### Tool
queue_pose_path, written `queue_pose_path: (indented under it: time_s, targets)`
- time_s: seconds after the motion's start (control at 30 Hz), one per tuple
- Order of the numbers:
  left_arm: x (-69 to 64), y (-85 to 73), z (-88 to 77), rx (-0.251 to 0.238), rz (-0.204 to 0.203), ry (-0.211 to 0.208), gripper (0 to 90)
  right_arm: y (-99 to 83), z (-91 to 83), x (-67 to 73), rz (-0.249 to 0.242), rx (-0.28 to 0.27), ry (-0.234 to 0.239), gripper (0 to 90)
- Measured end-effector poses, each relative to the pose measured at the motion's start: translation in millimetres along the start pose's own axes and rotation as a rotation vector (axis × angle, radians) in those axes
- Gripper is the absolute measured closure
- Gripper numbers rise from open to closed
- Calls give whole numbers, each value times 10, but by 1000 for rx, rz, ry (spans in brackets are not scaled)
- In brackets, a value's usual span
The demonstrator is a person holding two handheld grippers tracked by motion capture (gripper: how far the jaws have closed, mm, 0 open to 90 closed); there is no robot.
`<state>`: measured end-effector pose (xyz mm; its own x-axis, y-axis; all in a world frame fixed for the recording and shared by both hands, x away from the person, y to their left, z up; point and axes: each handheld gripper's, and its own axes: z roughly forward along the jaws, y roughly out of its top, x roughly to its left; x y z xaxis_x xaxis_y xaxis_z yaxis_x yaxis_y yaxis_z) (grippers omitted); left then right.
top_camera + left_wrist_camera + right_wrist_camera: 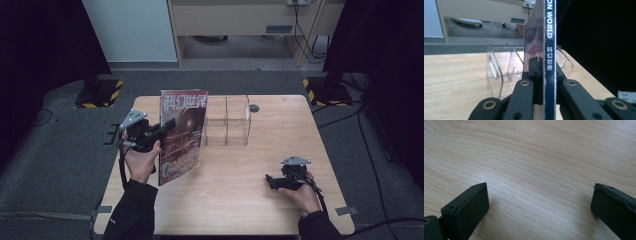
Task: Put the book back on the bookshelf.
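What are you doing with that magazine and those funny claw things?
A person holds a gripper in each hand. The left gripper is clamped on a magazine, standing it upright on the table beside a clear plastic rack. The right gripper rests low over the table nearer the person, jaws wide open with nothing between them.

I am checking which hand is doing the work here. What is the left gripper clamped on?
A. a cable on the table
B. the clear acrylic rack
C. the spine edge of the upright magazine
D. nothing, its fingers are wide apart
C: the left gripper has its black fingers pressed on both sides of the dark blue spine of the red-covered magazine, held upright before the clear acrylic rack.
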<state>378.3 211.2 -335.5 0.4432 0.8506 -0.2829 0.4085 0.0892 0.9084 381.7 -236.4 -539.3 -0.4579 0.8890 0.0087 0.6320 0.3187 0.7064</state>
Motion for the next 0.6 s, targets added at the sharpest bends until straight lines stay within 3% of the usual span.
queue_pose_path:
  time_s: [0.3, 0.6]
  targets:
    - [82, 173, 140, -59, -10, 51, 837, 3, 2, 2, 1, 2, 1, 17]
    - [213, 153, 465, -89, -44, 99, 837, 5, 5, 2, -2, 3, -1, 15]
